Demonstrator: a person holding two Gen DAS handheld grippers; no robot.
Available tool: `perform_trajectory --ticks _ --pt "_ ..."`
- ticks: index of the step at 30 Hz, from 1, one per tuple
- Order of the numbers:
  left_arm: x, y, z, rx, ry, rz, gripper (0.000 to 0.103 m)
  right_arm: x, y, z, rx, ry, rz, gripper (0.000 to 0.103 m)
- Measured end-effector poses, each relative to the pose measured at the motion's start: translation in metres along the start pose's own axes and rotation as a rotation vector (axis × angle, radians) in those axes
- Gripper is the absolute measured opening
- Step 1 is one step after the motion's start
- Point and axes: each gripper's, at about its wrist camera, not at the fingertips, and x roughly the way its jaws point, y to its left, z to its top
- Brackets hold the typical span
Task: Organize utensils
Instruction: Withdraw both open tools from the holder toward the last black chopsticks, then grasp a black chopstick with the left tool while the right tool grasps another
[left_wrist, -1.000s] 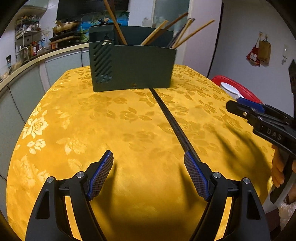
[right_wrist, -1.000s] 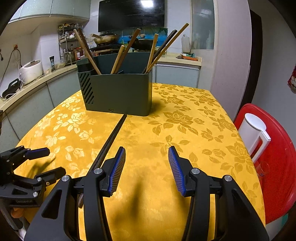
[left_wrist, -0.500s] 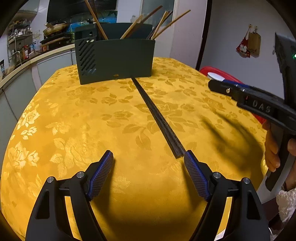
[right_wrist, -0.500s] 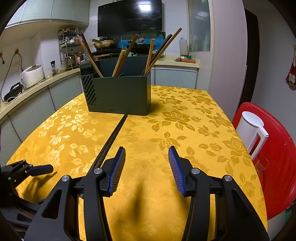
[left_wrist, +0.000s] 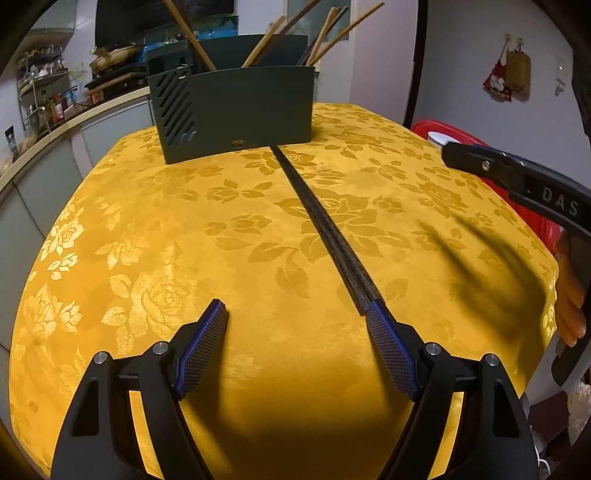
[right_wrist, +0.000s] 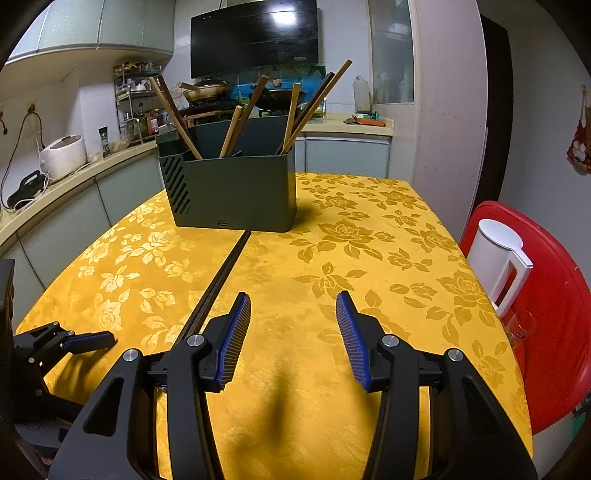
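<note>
A pair of dark chopsticks (left_wrist: 325, 229) (right_wrist: 221, 280) lies flat on the yellow flowered tablecloth (left_wrist: 184, 229), running from the dark green utensil holder (left_wrist: 236, 107) (right_wrist: 236, 192) toward me. Several wooden chopsticks stand in the holder. My left gripper (left_wrist: 295, 310) is open above the cloth; its right fingertip (left_wrist: 376, 310) is at the near end of the dark chopsticks, and nothing lies between the pads. My right gripper (right_wrist: 293, 299) is open and empty, just right of the chopsticks. It also shows at the right edge of the left wrist view, held by a hand (left_wrist: 572, 295).
A red stool (right_wrist: 546, 295) with a white jug (right_wrist: 495, 258) stands off the table's right edge. A kitchen counter (right_wrist: 74, 184) with a rice cooker (right_wrist: 62, 155) and shelves of bottles runs along the left. The table's near edge lies just below both grippers.
My left gripper has drawn back toward the near end of the dark chopsticks, whose tip now shows beside its right finger. The right gripper has hardly moved. Both stayed open.
</note>
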Motion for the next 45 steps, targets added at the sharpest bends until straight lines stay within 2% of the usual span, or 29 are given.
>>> perform_trajectory --ticks 8,11,16,26,36,42,45 --pt "-0.005 0.021 -0.003 -0.057 0.002 0.045 0.076 0.002 0.004 -0.003 -0.007 0.015 0.011 0.047" --pt "-0.010 0.024 -0.004 -0.079 -0.009 0.003 0.076 0.003 0.004 -0.004 -0.005 0.019 0.012 0.047" --pt "-0.009 0.008 0.000 -0.029 -0.024 -0.015 0.076 0.004 0.004 -0.006 0.000 0.023 0.012 0.047" --pt "0.006 -0.001 0.009 -0.041 -0.007 -0.002 0.076 0.005 0.003 -0.007 0.000 0.026 0.011 0.047" --pt "0.004 -0.001 0.007 -0.045 -0.015 0.005 0.076 0.007 0.002 -0.010 0.002 0.033 0.015 0.047" --pt "0.005 -0.009 0.006 -0.017 -0.019 0.007 0.076 0.007 0.002 -0.010 0.002 0.033 0.015 0.047" --pt "0.005 -0.008 0.005 -0.016 -0.020 0.025 0.070 0.008 0.002 -0.010 0.003 0.032 0.015 0.047"
